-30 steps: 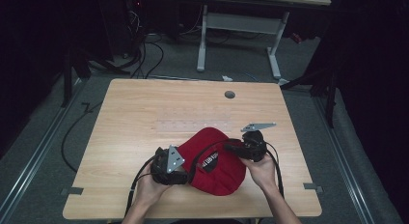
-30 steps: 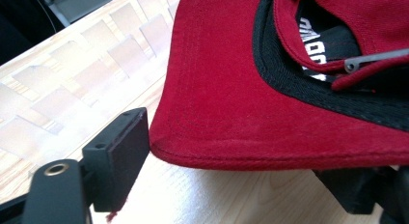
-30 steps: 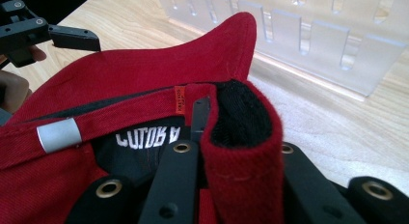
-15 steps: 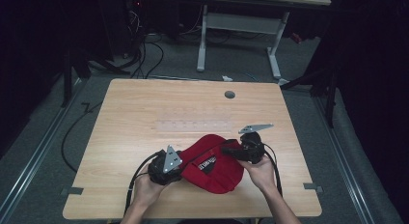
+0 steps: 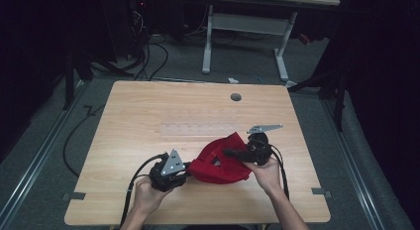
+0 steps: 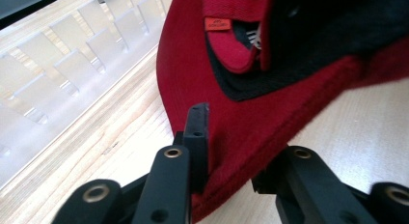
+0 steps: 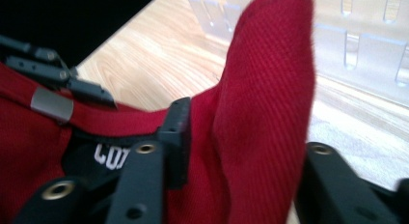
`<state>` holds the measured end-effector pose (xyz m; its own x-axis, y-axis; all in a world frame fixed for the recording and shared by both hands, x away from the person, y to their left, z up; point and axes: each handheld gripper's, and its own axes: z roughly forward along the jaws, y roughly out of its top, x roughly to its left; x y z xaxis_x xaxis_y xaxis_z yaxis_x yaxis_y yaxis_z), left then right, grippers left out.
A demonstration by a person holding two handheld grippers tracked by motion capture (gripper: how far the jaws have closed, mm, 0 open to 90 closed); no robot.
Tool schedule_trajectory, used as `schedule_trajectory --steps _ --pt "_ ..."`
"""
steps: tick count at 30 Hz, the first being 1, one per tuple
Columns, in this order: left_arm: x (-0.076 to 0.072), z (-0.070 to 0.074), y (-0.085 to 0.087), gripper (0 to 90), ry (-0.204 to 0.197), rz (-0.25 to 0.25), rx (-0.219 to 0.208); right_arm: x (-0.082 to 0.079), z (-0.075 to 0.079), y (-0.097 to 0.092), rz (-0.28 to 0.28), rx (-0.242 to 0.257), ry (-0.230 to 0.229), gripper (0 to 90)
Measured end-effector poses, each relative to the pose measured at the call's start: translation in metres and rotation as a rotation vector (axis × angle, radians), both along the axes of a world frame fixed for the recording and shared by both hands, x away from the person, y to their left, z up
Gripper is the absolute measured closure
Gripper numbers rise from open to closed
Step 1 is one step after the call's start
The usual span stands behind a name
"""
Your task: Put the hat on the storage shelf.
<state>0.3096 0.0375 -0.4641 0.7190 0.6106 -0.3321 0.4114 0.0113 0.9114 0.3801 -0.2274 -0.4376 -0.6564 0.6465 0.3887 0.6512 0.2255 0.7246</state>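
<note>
A red cap (image 5: 218, 163) lies on the wooden table (image 5: 148, 116) near the front edge, its dark inside with a white-lettered band facing up. My left gripper (image 5: 185, 169) is at the cap's left. In the left gripper view its jaws (image 6: 236, 147) have just been closing and now pinch the red brim (image 6: 202, 55) between them. My right gripper (image 5: 230, 153) reaches in from the right. Its jaws (image 7: 248, 132) have just been opening and stand apart, with an upright fold of red cloth (image 7: 270, 79) loose between them.
A clear slotted plastic strip (image 5: 198, 127) lies flat across the table's middle, just beyond the cap. A round cable hole (image 5: 236, 97) sits near the far edge. A white desk frame (image 5: 247, 22) and floor cables (image 5: 148, 51) lie beyond the table.
The left jaws closed onto the cap's brim and lifted it slightly. The right jaws opened off the cloth. The cap went from a flat dome to a folded, partly raised shape.
</note>
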Motion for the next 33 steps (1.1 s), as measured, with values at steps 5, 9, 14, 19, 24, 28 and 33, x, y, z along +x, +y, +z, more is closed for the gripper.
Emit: schedule_trajectory --steps 5,9,14,19,24,28,33 --pt "-0.005 -0.001 -0.002 80.9 0.009 -0.04 0.04 0.006 0.0 -0.013 -0.052 0.066 -0.002 48.6" --pt "-0.01 -0.001 -0.002 84.2 -0.017 -0.051 0.046 0.009 0.002 -0.025 -0.126 0.1 -0.038 43.3" --pt "-0.009 0.004 0.004 85.4 -0.035 -0.04 0.032 0.009 0.006 -0.05 -0.241 0.138 -0.081 38.5" --pt "-0.005 0.004 0.008 85.3 -0.011 -0.027 0.021 0.003 0.001 -0.063 -0.289 0.074 -0.109 38.0" --pt "0.001 0.01 0.019 85.1 0.012 -0.004 -0.035 0.0 -0.018 -0.068 -0.312 -0.034 -0.104 37.0" --pt "0.006 0.015 0.027 85.1 0.023 0.009 -0.062 -0.005 -0.035 -0.068 -0.341 -0.123 -0.129 37.3" --pt "0.014 0.022 0.04 85.0 0.029 0.03 -0.102 -0.007 -0.056 -0.069 -0.386 -0.222 -0.134 37.6"
